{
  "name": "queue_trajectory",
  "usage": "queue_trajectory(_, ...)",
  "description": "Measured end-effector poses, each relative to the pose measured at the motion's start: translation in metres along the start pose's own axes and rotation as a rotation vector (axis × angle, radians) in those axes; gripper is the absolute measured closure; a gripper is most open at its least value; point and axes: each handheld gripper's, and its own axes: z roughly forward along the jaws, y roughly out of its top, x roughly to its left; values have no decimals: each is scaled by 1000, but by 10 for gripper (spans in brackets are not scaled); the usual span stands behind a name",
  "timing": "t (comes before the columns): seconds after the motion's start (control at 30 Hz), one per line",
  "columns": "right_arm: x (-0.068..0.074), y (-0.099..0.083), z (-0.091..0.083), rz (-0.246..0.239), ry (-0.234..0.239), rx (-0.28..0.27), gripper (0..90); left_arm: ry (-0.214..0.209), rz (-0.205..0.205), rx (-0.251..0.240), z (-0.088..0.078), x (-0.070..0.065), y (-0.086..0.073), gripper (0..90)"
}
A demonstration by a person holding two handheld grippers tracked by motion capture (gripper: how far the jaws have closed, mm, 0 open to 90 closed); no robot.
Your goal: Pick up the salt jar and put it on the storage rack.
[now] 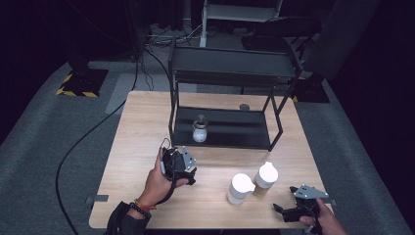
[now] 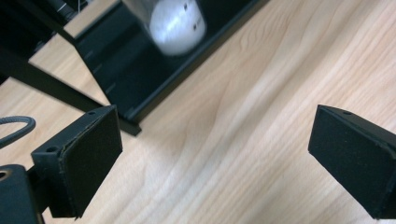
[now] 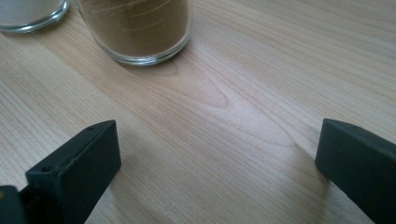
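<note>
- Jars: two white-lidded jars stand side by side near the right front of the table. The left jar holds something pale; the right jar holds brown powder. A third small jar stands on the lower shelf of the black rack at the far side.
- Right gripper: jaws apart, empty, low over the near right edge, pointed toward the brown-powder jar.
- Left gripper: jaws apart, empty, just in front of the rack, facing the small jar.
- Risk: the two jars stand almost touching. A wide jaw approach to one is likely to knock the other over.
- Risk: smooth glass may slip if gripped high at the lid.
- Markings: no readable label or writing on any jar.
</note>
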Motion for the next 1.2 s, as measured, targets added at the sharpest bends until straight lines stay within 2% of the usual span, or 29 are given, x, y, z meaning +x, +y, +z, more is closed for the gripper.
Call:
queue_trajectory(0.13,0,0,0,0,0,0,0,-4,-8,8,0,-3,-11,27)
queue_trajectory(0.6,0,0,0,0,0,0,0,5,14,27,-6,-12,-40,27)
queue_trajectory(0.87,0,0,0,-1,0,1,0,-8,-18,8,-12,-11,-60,27)
queue_trajectory(1.2,0,0,0,-1,0,1,0,-23,-49,15,-16,-8,-74,28)
